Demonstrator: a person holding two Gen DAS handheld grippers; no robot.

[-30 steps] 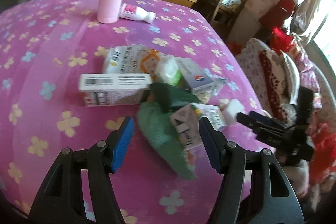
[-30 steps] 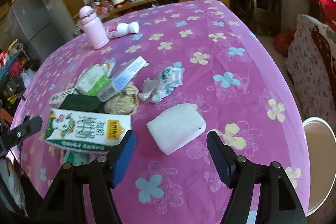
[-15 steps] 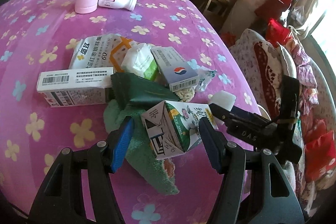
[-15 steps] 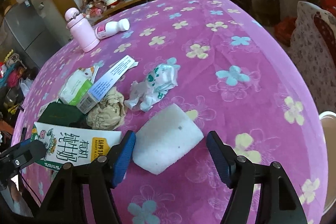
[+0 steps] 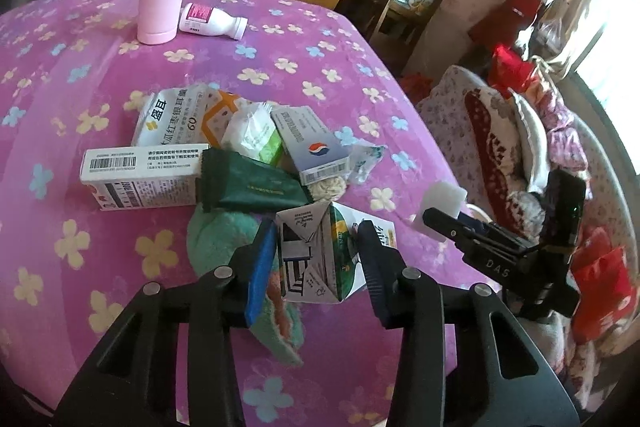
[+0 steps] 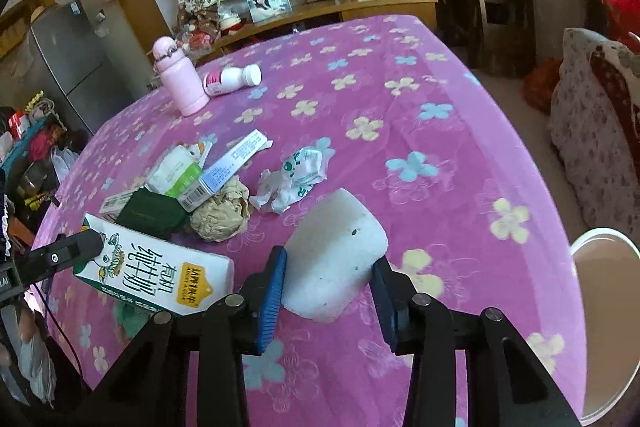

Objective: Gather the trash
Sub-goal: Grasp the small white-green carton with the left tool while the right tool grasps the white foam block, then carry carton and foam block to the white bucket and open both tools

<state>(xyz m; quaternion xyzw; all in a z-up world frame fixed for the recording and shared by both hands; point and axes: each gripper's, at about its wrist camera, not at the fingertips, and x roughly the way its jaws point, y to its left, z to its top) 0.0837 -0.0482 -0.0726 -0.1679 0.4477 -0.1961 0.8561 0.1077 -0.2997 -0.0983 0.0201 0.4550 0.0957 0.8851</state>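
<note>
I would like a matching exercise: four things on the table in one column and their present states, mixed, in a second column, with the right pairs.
Things:
1. green-and-white milk carton
2. white foam block
3. pink flask with lid
4. white plastic bottle with pink label

States:
A. lying on its side
B. between the left gripper fingers
C. standing upright
D. between the right gripper fingers

Pairs: 1-B, 2-D, 3-C, 4-A

The milk carton (image 6: 160, 277) reads "纯牛奶" in large dark characters, with "有机" on its yellow tag. The flat pouch (image 5: 172, 119) shows "盛耳" and the number "60". The right gripper's (image 5: 440, 217) black body carries "DAS".
</note>
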